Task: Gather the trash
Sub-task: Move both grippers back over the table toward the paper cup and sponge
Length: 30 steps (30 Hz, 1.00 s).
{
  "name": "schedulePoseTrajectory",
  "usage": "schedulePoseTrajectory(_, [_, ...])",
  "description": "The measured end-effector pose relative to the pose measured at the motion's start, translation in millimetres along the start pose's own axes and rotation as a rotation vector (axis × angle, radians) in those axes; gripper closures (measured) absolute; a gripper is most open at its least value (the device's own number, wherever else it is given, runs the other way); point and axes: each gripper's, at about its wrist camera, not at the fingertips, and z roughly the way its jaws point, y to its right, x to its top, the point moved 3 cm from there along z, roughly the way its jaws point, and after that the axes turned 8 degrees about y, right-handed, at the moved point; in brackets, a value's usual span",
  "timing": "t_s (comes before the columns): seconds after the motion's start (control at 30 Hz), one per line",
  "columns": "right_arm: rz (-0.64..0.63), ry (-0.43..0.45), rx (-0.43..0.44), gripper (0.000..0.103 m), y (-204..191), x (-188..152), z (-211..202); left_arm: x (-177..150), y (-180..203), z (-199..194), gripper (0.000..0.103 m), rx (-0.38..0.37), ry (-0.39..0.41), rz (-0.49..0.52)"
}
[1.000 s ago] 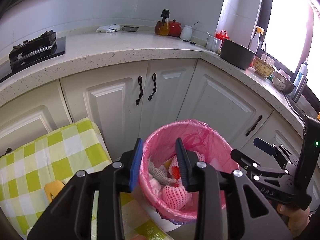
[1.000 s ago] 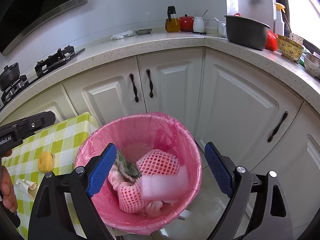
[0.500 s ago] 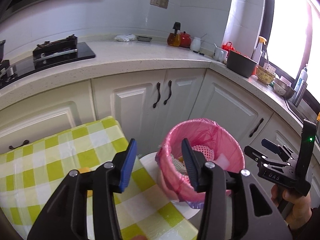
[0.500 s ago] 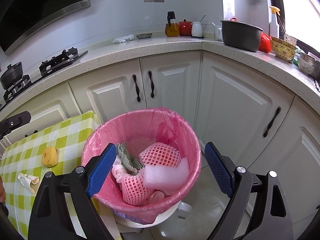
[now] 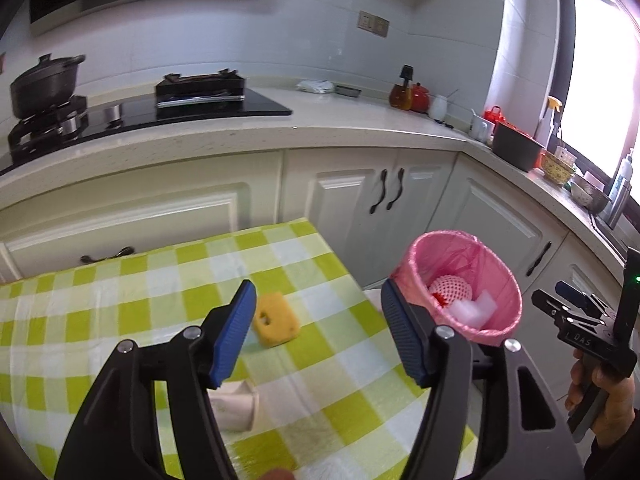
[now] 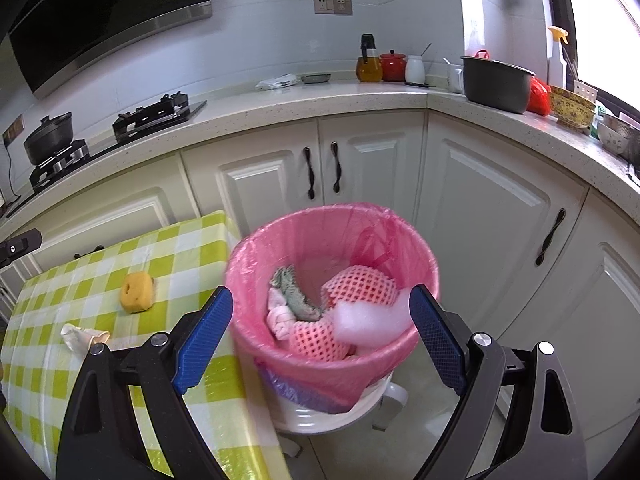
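A bin with a pink liner (image 6: 332, 236) stands on the floor beside the table; it holds red foam nets, white foam and a rag. It also shows in the left wrist view (image 5: 516, 292). A yellow sponge (image 5: 276, 320) and a crumpled beige scrap (image 5: 236, 404) lie on the green checked tablecloth (image 5: 120, 280); both show in the right wrist view, sponge (image 6: 137, 292) and scrap (image 6: 82, 336). My left gripper (image 5: 316, 332) is open and empty above the table, near the sponge. My right gripper (image 6: 320, 340) is open and empty over the bin.
White cabinets (image 6: 376, 168) with dark handles stand behind the bin. The counter (image 5: 320, 124) carries a hob, a black pot, jars, a dark pot and bowls. The right gripper's body shows at the right edge of the left wrist view (image 5: 592, 328).
My left gripper has pulled back from the bin to over the table and opened wider. The right gripper has backed away from the bin slightly, still open.
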Motion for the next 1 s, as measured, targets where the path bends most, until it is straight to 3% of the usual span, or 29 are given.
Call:
schedulePoseTrajectory(0.37, [-0.021, -0.079, 0.063, 0.018, -50.7, -42.3, 0.6, -49.9, -76.5, -14.8, 0.029, 0.070, -0.071, -0.109])
schedulePoseTrajectory(0.7, [-0.045, -0.139, 0.099, 0.018, -82.7, -67.4, 7.4, -105.9, -83.5, 10.6, 0.007, 0.101, -0.176, -0.120])
schedulePoseTrajectory(1.0, [-0.078, -0.165, 0.121, 0.018, -104.9, -71.6, 23.0, -130.5, -86.5, 37.3, 0.005, 0.124, -0.237, -0.099])
